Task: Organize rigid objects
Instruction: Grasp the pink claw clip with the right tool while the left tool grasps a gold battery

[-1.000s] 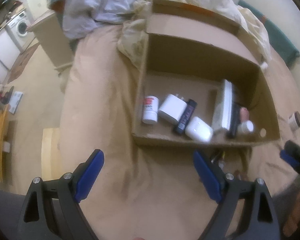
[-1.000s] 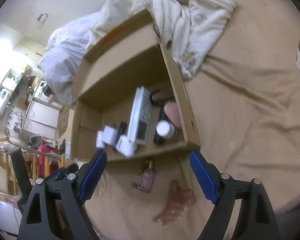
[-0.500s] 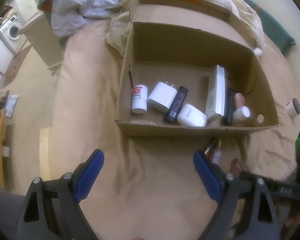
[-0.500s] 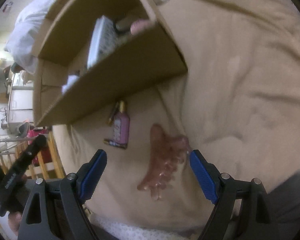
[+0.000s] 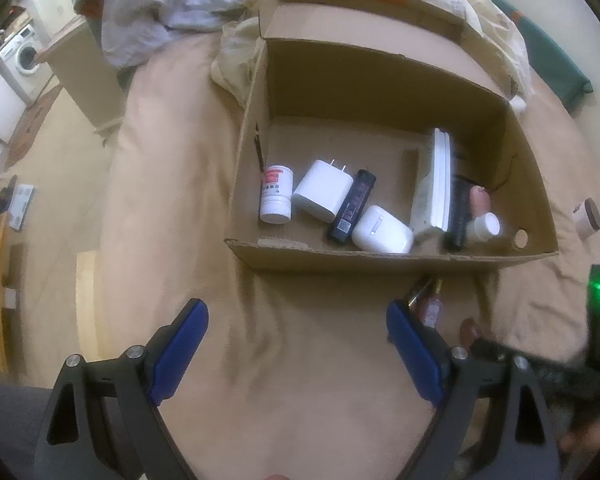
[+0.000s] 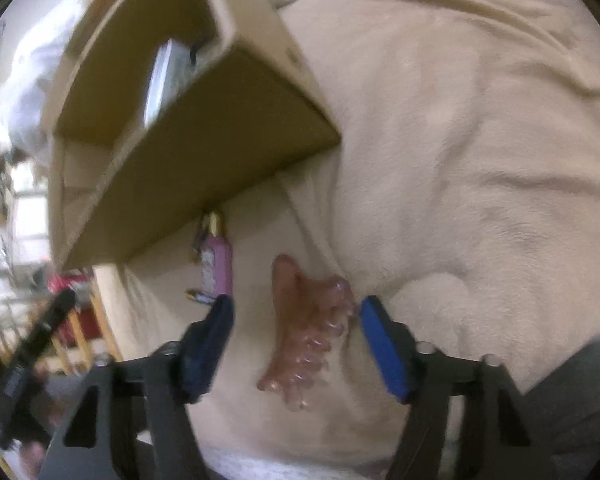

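Note:
A cardboard box (image 5: 380, 258) stands open on the beige bed cover and also shows in the right wrist view (image 6: 204, 168). Inside lie a white pill bottle (image 5: 276, 200), a white charger (image 5: 323, 196), a black lighter (image 5: 351, 213), a white earbud case (image 5: 383, 235) and a white flat device (image 5: 439, 184). A pink hair claw clip (image 6: 306, 328) lies on the cover between the fingers of my right gripper (image 6: 296, 344), which is open around it. A small pink bottle (image 6: 217, 266) lies beside the box. My left gripper (image 5: 296, 350) is open and empty in front of the box.
Crumpled white and cream bedding (image 5: 172, 12) lies behind the box. A small brown-lidded jar (image 5: 588, 218) stands on the cover at the right. A washing machine (image 5: 20, 56) and wooden furniture stand on the floor at the left. The pink bottle (image 5: 432, 308) lies by the left gripper's right finger.
My right gripper has dropped low over the bed cover and moved in until its open fingers straddle the hair claw clip. The left gripper has drifted slightly nearer the box.

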Tool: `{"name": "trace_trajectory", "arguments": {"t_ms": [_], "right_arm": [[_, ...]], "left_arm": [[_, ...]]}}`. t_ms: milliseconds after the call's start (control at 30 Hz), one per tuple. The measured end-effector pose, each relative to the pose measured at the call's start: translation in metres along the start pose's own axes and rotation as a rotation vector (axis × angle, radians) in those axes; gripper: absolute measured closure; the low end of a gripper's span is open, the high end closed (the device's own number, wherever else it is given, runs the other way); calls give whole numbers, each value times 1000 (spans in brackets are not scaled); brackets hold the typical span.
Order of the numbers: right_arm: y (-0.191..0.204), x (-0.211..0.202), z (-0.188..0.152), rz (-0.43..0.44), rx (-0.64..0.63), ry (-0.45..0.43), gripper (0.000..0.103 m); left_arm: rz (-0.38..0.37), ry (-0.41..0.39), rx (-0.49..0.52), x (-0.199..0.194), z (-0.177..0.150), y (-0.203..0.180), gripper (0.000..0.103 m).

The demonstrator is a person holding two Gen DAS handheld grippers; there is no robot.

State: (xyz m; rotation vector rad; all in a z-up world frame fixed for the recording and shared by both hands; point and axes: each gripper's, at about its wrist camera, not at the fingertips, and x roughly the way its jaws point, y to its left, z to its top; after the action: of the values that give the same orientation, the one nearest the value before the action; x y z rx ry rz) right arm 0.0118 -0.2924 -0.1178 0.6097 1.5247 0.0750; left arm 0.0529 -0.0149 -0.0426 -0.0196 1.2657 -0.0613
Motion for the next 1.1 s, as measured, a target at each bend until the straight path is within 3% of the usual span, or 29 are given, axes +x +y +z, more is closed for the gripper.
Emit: {"name": "trace_trajectory", "arguments": {"t_ms": [200, 267, 333, 400, 467, 500, 633, 700, 933, 1033, 1100], "right_arm": [[19, 26, -5, -120, -83, 31, 36], [31, 34, -8, -163, -138, 17, 21], [48, 44, -16, -243, -222, -6, 20], [63, 50, -25, -333, -330, -48, 29], [71, 48, -28, -368, -388, -82, 58], [70, 44, -26, -363, -385, -91, 59], [67, 28, -26, -274, -353, -113, 65], [69, 15, -27, -183, -349, -127, 84], [74, -5, -32, -126, -377, -150, 85], [73, -1, -30, -239, -442, -135, 85], [70, 17, -28, -257, -429, -84, 85]], "left_arm": [[-2, 0, 19, 0, -2, -7, 14], [3, 3, 26, 2, -3, -11, 14], [9, 8, 35, 4, -4, -12, 14], [16, 11, 42, 6, -5, -13, 14], [20, 15, 45, 7, -6, -13, 14], [22, 16, 46, 7, -6, -12, 14], [27, 18, 39, 8, -5, -9, 14], [20, 24, 32, 10, -4, -8, 14], [28, 31, 53, 13, -8, -13, 14], [36, 38, 64, 17, -10, -16, 14], [36, 53, 77, 21, -12, -19, 14]]}}
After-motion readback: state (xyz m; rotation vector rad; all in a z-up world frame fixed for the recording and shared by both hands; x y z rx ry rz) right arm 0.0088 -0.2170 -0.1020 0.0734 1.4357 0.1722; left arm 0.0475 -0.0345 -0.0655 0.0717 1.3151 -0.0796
